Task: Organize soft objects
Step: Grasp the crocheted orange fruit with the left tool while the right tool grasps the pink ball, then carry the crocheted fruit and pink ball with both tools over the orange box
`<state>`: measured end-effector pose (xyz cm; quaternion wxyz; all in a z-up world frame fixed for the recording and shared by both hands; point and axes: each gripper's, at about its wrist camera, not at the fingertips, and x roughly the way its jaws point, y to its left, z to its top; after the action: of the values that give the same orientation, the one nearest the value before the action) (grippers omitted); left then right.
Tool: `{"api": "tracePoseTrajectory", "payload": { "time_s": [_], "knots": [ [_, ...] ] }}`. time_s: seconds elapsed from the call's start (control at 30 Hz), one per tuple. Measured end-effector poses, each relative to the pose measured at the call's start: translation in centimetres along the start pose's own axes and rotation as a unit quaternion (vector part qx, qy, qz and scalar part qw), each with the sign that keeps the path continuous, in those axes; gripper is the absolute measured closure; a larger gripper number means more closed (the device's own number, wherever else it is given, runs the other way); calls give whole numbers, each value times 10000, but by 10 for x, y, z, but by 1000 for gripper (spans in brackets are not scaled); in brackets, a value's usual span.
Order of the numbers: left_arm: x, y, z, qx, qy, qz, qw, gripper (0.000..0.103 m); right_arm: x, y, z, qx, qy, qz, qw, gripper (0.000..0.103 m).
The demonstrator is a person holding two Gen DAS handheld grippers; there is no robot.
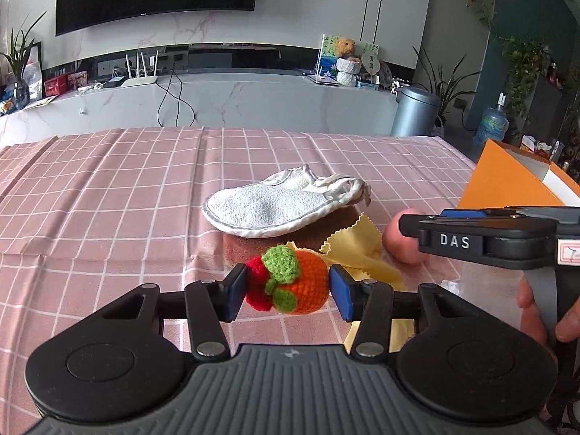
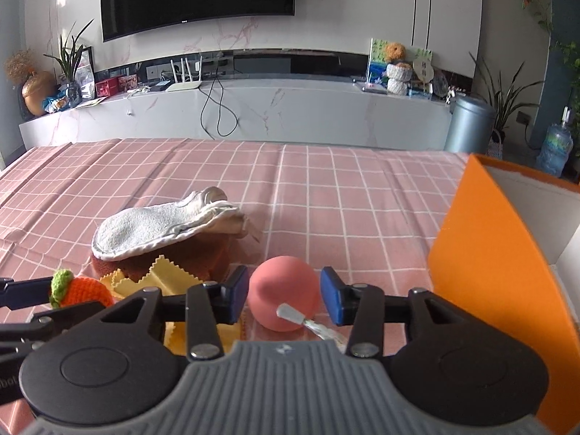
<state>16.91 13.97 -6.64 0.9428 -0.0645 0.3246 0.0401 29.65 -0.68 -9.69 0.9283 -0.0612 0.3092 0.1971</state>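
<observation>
My left gripper is shut on a crocheted orange fruit with green leaves and a red part; both blue pads press its sides. In the right wrist view the fruit shows at the left edge. My right gripper is shut on a pink ball with a small white tag. In the left wrist view the ball sits at the tip of the right gripper, to the right. A white terry mitt lies on a brown sponge, with a yellow zigzag-edged cloth beside it.
An open orange box with a white inside stands at the right, close to my right gripper. A pink checked tablecloth covers the table. A hand holds the right gripper. Beyond the far edge are a white cabinet and a grey bin.
</observation>
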Motion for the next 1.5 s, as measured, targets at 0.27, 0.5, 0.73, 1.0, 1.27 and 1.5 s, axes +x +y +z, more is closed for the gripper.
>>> {"api": "tracePoseTrajectory", "payload": {
  "time_s": [0.27,0.5,0.73,1.0,1.27,1.5],
  "knots": [
    [6,-1,-3,-29,47,-81,10000,47,27,-2,0,79,195,89,9997,55],
    [0,-4,-5,33,-26,-29,10000,47,31,-8,4,156,209,154,9995,64],
    [-13,-4,-5,13,-167,33,9999,47,-4,11,7,-382,-394,197,9983,67],
    [-48,-17,-1,74,-509,-11,9987,47,-53,13,2,-604,-689,267,9954,68],
    [-81,-42,8,118,-733,-453,9962,47,-100,6,5,-486,-637,456,9957,70],
    [-93,-79,17,278,-781,-1109,9904,47,-149,-26,-1,-436,-670,468,9957,70]
  ]
}}
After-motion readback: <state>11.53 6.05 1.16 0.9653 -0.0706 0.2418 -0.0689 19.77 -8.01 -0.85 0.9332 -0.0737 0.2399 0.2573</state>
